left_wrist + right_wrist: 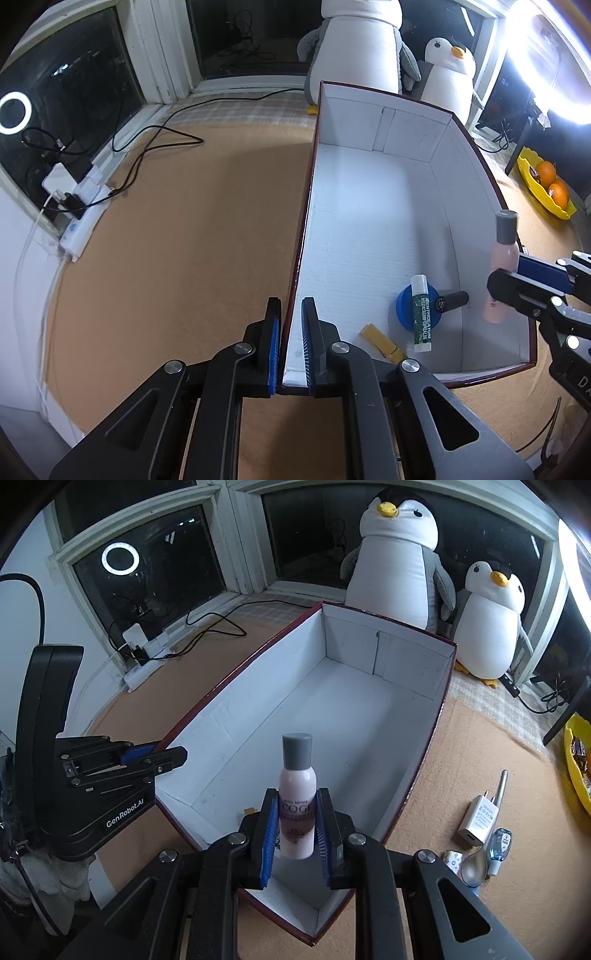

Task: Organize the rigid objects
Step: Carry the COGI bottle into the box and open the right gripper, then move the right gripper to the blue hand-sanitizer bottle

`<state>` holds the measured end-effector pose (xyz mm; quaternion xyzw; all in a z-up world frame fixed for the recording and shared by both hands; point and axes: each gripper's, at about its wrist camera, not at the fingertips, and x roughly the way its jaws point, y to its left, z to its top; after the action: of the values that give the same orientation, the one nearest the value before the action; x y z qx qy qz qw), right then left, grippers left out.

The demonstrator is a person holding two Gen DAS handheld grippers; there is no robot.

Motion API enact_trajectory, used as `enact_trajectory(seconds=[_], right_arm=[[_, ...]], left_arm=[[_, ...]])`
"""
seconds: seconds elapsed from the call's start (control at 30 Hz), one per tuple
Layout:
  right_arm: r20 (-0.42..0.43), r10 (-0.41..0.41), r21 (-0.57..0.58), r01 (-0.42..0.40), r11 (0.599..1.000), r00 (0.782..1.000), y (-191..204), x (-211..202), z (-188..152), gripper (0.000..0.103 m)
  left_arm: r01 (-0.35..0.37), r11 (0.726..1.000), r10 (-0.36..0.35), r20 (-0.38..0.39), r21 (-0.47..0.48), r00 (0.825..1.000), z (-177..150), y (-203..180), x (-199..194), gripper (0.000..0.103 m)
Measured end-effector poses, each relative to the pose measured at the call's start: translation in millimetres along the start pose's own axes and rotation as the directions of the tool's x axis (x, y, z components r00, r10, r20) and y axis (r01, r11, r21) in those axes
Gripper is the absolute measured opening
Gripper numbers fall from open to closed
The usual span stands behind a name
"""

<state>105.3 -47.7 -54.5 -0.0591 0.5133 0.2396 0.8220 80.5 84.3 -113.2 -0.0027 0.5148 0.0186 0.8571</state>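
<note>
— That box (369,716), is it cardboard? The inside looks matt white and faintly ribbed, but the dark red rim has a gloss.

— Cardboard, yes. The bottle (297,794) over it looks like smooth pink plastic with a dull grey cap.

— And the table cover (177,236)?

— Tan, matt and slightly grainy, like cork or felt; I can't tell which. The spoon (480,853) beside the box is shiny metal, the charger (478,818) smooth white plastic.

— The penguins (397,557) are soft plush cloth. The gripper fingers (271,332) are matt black plastic with ridged blue pads.
</note>
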Motion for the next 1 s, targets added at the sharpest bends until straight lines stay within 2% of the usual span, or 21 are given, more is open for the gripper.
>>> enact_trajectory(seconds=[0.17,0.43,0.6,0.83,1.0], right_arm=[[-0.003,0.008,-0.013,-0.008,1.0,1.0,3.3,2.4,0.1,0.018],[0.011,0.008,-0.012,-0.008,1.0,1.0,2.5,-0.7,-0.1,0.03],[0.023,0.011,0.001,-0.011,1.0,1.0,-0.8,-6.0,-0.1,0.032],[0.069,0.011,0.047,-0.015,0.999,0.998,-18.0,-24.7,-2.2,0.037],[0.096,-0.017,0.108,0.007,0.994,0.995,-41.8,-38.2,-5.8,0.041]], left_arm=[[-0.001,1.0,0.001,0.0,0.001,1.0,0.2,0.5,0.0,0.01],[-0.003,1.0,0.003,0.0,0.003,1.0,0.3,1.4,0.2,0.009],[-0.006,1.0,0.006,-0.001,0.005,1.0,1.0,2.2,0.6,0.008],[-0.008,1.0,0.008,-0.01,0.005,1.0,2.5,2.2,2.7,0.008],[-0.006,1.0,0.006,-0.023,-0.005,1.0,4.2,2.2,5.6,0.008]])
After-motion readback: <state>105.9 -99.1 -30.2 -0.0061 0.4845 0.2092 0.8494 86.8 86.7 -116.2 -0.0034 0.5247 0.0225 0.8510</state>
